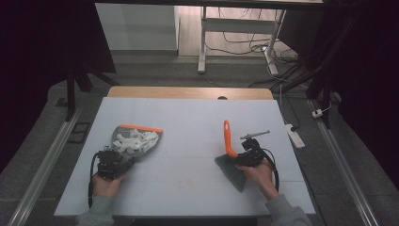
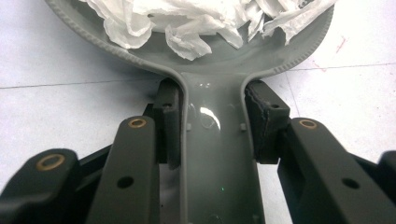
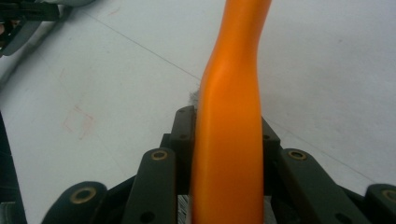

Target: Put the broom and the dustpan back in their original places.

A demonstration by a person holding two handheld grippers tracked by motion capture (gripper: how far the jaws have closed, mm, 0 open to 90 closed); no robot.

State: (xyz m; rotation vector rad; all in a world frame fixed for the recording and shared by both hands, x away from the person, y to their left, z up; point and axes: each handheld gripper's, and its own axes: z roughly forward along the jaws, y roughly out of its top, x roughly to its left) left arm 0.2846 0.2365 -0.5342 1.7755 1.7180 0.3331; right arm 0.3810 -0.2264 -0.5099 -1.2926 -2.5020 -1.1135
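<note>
Left gripper [image 2: 212, 126] clamping dustpan [image 2: 219, 154] handle, paper scraps [image 2: 196, 18] close-up, right gripper [image 3: 226, 135] around orange brush [image 3: 233, 116], grip unclear

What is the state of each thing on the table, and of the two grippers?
Dustpan: flat on the table, held by its handle, full of paper.
Paper scraps: crumpled, piled inside the dustpan.
Brush: orange handle between the right jaws, bristles lying on the table.
Left gripper: shut on the dustpan handle.
Right gripper: around the brush handle; whether the pads press on it is unclear.
</note>
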